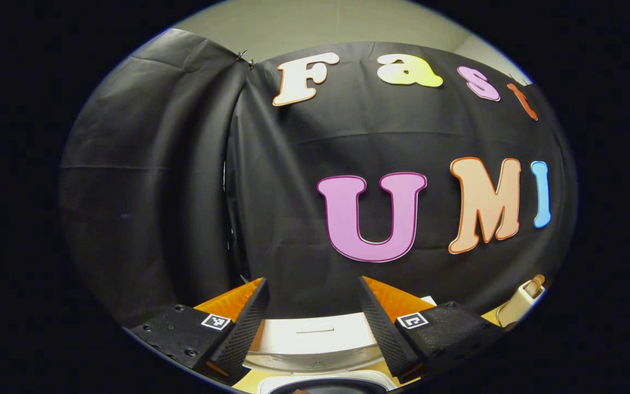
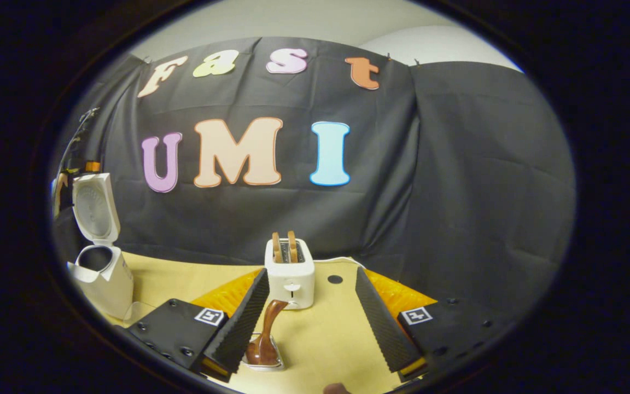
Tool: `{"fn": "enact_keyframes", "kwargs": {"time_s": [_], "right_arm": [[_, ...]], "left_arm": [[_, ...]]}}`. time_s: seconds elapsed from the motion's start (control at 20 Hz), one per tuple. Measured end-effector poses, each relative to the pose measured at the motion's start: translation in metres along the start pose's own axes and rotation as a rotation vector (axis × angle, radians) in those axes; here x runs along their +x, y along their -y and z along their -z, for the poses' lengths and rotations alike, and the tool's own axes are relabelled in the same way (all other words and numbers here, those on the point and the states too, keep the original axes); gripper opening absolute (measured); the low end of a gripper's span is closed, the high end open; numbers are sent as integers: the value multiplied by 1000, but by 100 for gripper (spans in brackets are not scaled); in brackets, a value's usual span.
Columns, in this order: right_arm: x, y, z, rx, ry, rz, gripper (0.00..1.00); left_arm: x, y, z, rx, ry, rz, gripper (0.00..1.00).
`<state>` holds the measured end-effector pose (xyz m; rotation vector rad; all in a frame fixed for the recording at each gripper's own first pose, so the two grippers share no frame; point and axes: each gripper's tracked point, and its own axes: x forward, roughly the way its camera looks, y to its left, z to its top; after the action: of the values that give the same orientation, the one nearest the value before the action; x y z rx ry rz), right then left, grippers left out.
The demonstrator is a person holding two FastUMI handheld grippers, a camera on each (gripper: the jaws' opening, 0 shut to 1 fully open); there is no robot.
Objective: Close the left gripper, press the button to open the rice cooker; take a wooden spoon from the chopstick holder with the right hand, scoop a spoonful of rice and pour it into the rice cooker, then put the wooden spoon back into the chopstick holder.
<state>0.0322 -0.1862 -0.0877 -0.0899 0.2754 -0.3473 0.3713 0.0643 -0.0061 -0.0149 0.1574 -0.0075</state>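
The white rice cooker (image 2: 108,279) stands at the table's left with its lid (image 2: 93,208) swung up. In the left gripper view that raised lid (image 1: 315,336) sits low between my fingers, above the pot's rim (image 1: 326,383). My left gripper (image 1: 313,280) is open and holds nothing. A dark wooden spoon (image 2: 268,328) stands in a small clear holder (image 2: 263,358), handle leaning up. My right gripper (image 2: 311,272) is open above it, with the spoon between the fingers and close to the left finger (image 2: 241,323); whether it touches is unclear.
A white toaster (image 2: 289,271) with two slices in its slots stands at mid table, its cord trailing right; it also appears as a toaster (image 1: 521,301) at the right edge. The wooden tabletop (image 2: 326,328) has a small dark hole (image 2: 335,279). Black cloth walls the back.
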Motion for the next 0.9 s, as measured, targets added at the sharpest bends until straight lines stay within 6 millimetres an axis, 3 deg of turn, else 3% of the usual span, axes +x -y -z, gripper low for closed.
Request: {"fn": "enact_keyframes", "kwargs": {"time_s": [0.35,0.9], "right_arm": [[5,-10,-2,12,6,-24,98],[8,-31,-3,38,11,-96,99]], "left_arm": [[-12,1,6,-27,-23,-2,95],[-92,13,33,-43,-36,12,96]]}}
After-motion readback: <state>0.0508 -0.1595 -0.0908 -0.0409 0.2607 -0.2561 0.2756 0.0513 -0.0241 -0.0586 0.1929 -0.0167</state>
